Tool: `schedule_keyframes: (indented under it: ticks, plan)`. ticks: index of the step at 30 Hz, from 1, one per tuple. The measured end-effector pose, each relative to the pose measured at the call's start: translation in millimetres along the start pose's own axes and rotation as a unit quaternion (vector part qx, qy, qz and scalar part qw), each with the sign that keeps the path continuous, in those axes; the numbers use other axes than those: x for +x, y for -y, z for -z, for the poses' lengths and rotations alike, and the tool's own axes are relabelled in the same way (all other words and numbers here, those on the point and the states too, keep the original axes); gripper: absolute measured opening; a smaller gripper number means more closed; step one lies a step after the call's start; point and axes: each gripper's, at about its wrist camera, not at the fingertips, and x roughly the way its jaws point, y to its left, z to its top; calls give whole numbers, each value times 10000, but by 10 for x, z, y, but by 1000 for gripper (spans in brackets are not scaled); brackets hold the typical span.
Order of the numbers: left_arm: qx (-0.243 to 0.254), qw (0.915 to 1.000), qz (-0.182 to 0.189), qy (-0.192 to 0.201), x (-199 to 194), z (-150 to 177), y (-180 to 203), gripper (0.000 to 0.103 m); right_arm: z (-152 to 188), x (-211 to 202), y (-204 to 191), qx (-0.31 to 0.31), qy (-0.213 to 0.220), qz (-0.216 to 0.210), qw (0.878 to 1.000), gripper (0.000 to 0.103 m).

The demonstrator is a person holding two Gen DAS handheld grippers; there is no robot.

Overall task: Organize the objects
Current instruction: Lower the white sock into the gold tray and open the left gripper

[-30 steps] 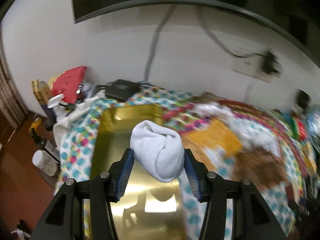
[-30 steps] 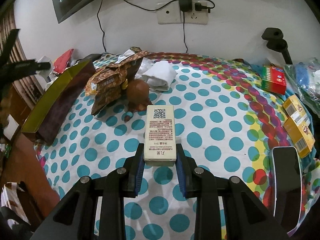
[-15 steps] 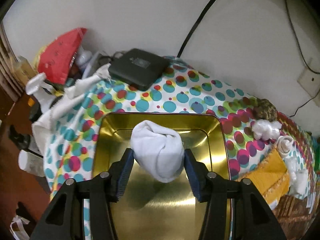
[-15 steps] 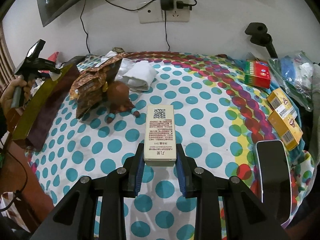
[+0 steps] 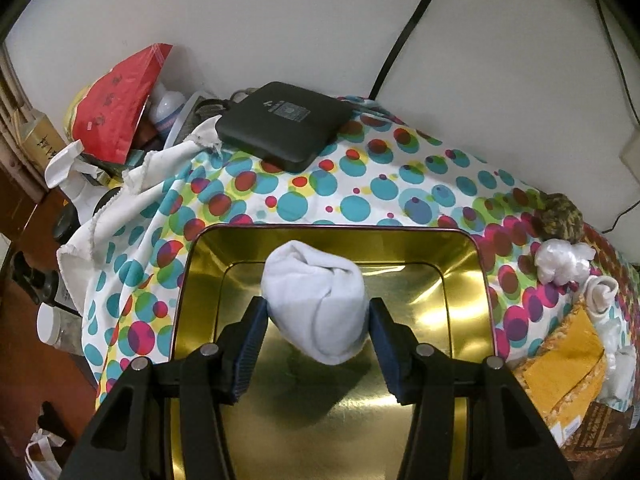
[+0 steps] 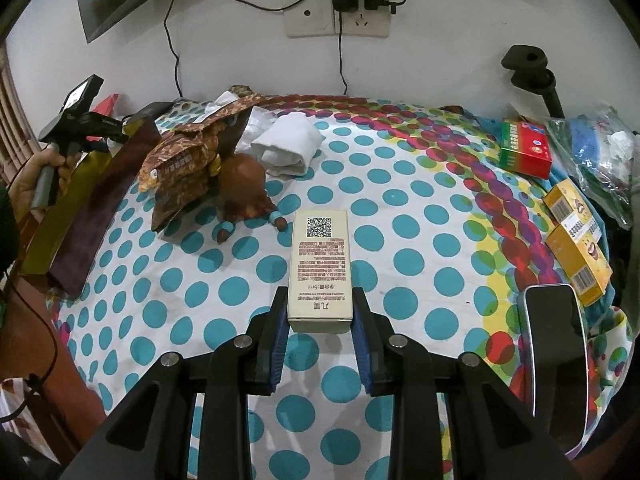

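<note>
A: What's the left gripper (image 5: 316,320) got?

B: I see a rolled white sock (image 5: 316,304) pinched between both pads, jaws closed to the sock's width. It hangs over the gold tin (image 5: 464,280), inside its rim. Can't tell if it touches the bottom; there's a shadow under it. Near end of the tin is cut off by the gripper body.

A: And the right gripper (image 6: 320,320)?

B: Clamped on the near end of a cream box (image 6: 320,264), QR code on top, small print too fine for me to read. Box sticks out fwd over the dotted cloth (image 6: 420,240). Can't say if it rests on the cloth or is lifted.

A: Anything else nearby?

B: From the right cam, the tin (image 6: 60,216) is at the far left, side-on, inside hidden. Brown wrapper (image 6: 188,160) and a folded white towel (image 6: 292,146) lie beyond the box. Phone (image 6: 556,344) at the right, partly cut off. Black flat device (image 5: 284,124) behind the tin in the left cam.
</note>
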Motion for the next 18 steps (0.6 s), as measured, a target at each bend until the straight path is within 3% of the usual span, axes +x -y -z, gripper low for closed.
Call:
schedule_keyframes:
  ticks: [7,13,18]
  plan:
    - [-134,9998,-102,46,-5,21,-94,54,0,35,-33,7,-20,-31,10000,28]
    - [-257,9995,115,113,-82,13,-141,60,5,0,-71,-31,33,-81,10000,28]
    - [-358,9989,84,294,-312,69,-187,60,-10,-86,-111,-80,108,-102,9999,28]
